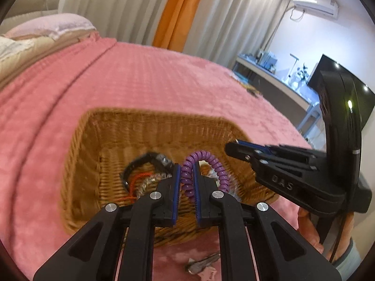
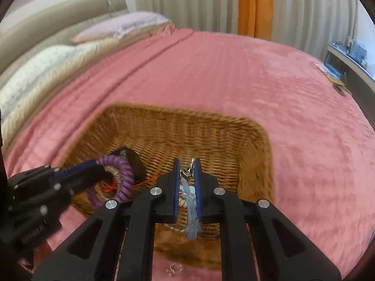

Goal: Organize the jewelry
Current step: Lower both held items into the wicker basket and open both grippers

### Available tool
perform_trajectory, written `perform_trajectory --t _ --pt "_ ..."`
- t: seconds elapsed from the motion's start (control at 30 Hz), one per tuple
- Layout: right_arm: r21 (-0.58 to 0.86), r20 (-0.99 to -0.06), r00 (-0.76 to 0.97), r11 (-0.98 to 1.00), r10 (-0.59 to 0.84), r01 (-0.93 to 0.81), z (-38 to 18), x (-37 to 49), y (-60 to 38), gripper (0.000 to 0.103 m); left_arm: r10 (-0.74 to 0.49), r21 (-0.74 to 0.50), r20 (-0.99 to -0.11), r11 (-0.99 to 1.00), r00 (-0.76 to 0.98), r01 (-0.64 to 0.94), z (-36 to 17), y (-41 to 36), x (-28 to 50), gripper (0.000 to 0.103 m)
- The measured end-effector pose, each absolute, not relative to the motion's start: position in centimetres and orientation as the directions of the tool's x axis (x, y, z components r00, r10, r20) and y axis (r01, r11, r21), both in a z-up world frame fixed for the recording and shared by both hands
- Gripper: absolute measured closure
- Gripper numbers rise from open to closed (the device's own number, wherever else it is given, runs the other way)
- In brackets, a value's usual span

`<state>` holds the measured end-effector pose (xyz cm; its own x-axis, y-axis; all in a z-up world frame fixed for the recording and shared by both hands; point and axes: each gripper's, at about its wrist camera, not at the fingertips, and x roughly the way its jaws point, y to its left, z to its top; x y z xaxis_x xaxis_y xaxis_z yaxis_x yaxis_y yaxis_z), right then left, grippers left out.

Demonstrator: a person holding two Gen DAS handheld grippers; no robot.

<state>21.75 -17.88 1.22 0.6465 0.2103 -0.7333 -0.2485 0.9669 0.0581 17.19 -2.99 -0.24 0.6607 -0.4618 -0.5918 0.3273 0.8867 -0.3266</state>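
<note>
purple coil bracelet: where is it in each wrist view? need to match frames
Left wrist: purple coil bracelet bottom centre, pinched between the left gripper fingers, above the basket floor.
Right wrist: lower left, on the tip of the left gripper.
Shared landmark: the wicker basket on the pink bedspread.

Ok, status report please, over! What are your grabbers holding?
Left hand-held gripper shut on purple coil bracelet. Right hand-held gripper shut on pale-blue charm. Both over wicker basket. Nothing blocking.

Pink-blanketed bed bearing a wicker basket, pillows, keys, a small ring.
</note>
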Motion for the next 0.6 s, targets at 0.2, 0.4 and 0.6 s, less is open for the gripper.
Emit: perform_trajectory --t 0.2,0.4,0.6 --pt "0.085 -0.759 0.615 0.970 0.212 -0.228 0.0 22.5 -18.0 0.093 -0.451 -0.310 -0.611 0.892 0.651 0.328 -1.3 -2.9 17.2 0.093" --pt "0.137 -0.754 0.607 0.964 0.250 -0.227 0.9 21.9 -18.8 0.084 -0.463 -0.315 -0.589 0.886 0.662 0.339 -0.3 -2.4 16.1 0.067" --pt "0.162 -0.716 0.644 0.962 0.269 -0.221 3.1 19.2 -20.1 0.054 -0.480 -0.321 -0.557 0.877 0.678 0.357 1.7 -1.3 13.7 0.052"
